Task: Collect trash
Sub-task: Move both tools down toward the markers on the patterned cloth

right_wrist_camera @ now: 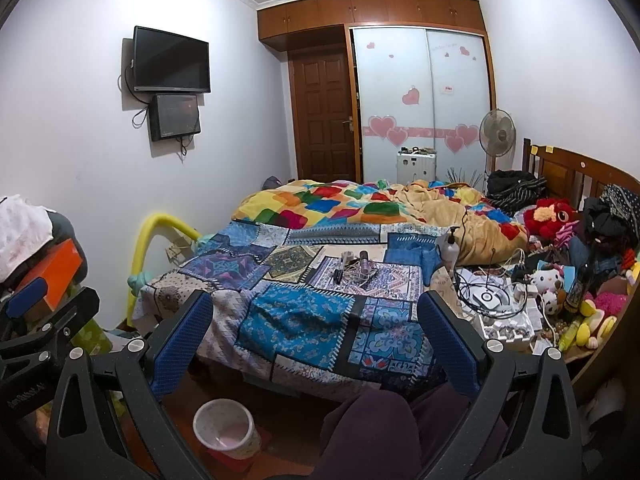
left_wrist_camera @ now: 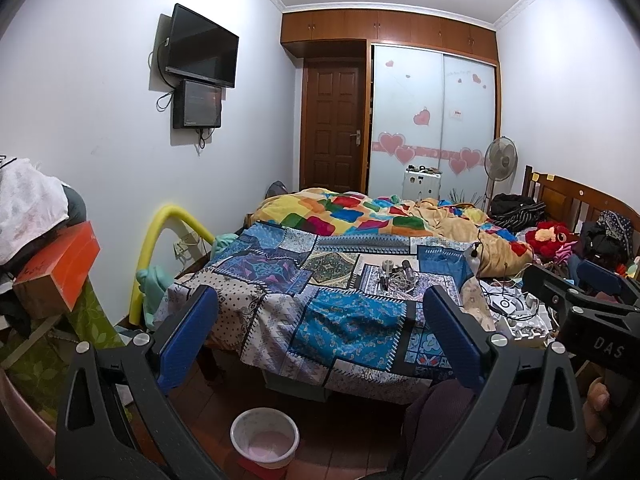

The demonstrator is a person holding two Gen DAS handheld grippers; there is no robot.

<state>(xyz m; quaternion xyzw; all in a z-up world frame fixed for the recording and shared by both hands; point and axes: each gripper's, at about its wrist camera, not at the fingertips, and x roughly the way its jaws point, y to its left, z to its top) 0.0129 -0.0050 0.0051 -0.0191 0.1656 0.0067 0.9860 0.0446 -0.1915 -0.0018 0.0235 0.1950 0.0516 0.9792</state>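
Left gripper (left_wrist_camera: pixel 318 336): jaws spread wide, nothing between the blue pads, held above the floor facing the foot of the bed.
Right gripper (right_wrist_camera: pixel 316 336): jaws likewise spread, nothing held; also visible at the right edge of the left wrist view.
Waste bin (left_wrist_camera: pixel 265 438): small white pail with a pink lining, standing on the dark wood floor just in front of the bed, below and between the left gripper's fingers.
Bed (left_wrist_camera: pixel 340 304): covered by a blue patchwork bedspread, with a multicoloured quilt (left_wrist_camera: pixel 360 212) bunched farther back.
Items on bedspread (right_wrist_camera: pixel 358 270): small cluster near the middle, possibly tools and tangled cord; too small to identify.
Clutter zone (right_wrist_camera: pixel 516 300): right side of the bed, holding white cables, small boxes, a pump bottle (right_wrist_camera: pixel 450 248) and plush toys.
Wall units: television (left_wrist_camera: pixel 202 46) mounted above a smaller screen.
Far end: brown door (left_wrist_camera: pixel 334 128) beside sliding wardrobe panels with heart decals; pedestal fan (left_wrist_camera: pixel 500 160) to the right.
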